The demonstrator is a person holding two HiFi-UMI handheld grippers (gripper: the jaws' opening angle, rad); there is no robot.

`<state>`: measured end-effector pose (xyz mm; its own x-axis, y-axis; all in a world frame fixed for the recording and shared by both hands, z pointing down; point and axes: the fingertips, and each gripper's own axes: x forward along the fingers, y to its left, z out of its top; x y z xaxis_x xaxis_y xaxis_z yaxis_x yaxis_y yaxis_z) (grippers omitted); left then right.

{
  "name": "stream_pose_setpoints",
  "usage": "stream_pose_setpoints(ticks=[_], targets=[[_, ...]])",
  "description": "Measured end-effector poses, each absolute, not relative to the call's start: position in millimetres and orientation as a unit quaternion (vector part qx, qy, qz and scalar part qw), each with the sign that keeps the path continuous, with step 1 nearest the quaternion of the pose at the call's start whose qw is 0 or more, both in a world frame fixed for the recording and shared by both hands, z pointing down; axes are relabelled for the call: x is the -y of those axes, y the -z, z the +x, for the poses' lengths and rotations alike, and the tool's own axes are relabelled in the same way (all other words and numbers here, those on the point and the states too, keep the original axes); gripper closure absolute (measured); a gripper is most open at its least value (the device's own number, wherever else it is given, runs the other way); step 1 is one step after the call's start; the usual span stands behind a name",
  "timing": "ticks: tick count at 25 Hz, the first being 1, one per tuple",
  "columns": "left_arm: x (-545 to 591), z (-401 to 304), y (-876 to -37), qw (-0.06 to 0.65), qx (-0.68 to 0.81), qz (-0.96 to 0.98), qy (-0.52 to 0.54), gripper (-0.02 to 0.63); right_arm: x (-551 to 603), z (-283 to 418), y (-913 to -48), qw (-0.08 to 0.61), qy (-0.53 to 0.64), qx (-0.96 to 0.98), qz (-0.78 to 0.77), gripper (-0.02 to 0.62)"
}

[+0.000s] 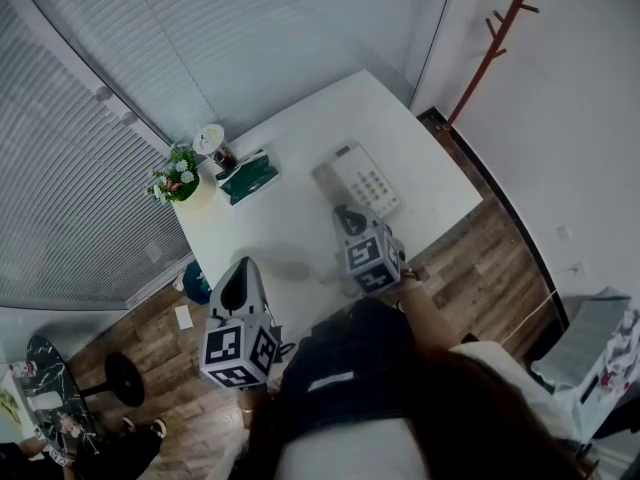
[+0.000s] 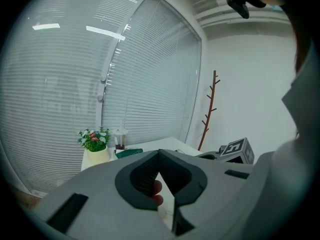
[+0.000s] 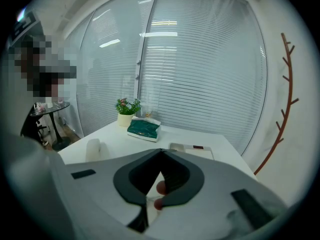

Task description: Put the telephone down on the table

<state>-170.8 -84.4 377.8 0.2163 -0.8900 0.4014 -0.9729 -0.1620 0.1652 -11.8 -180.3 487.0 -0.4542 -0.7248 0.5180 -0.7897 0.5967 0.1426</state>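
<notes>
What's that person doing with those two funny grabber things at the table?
A person is at the white table, holding a grey two-jaw gripper in each hand. The left gripper and right gripper are both shut and empty, near the table's front edge. The white push-button telephone rests on the table, untouched. A white rounded piece, probably its handset, lies on the table apart from it. A green tissue box and a potted flower plant sit at the far side.

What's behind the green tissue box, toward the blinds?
A clear cup with dark contents, beside the potted plant. The box covers its base in the right gripper view.
</notes>
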Motion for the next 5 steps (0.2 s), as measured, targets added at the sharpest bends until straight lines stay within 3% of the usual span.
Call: stream_pose_setpoints(ticks=[5], targets=[[86.1, -168.4, -380.4, 0.195, 0.614, 0.757, -0.109, 0.604, 180.9, -9.6, -491.6, 0.28, -0.062, 0.847, 0.447, 0.601]])
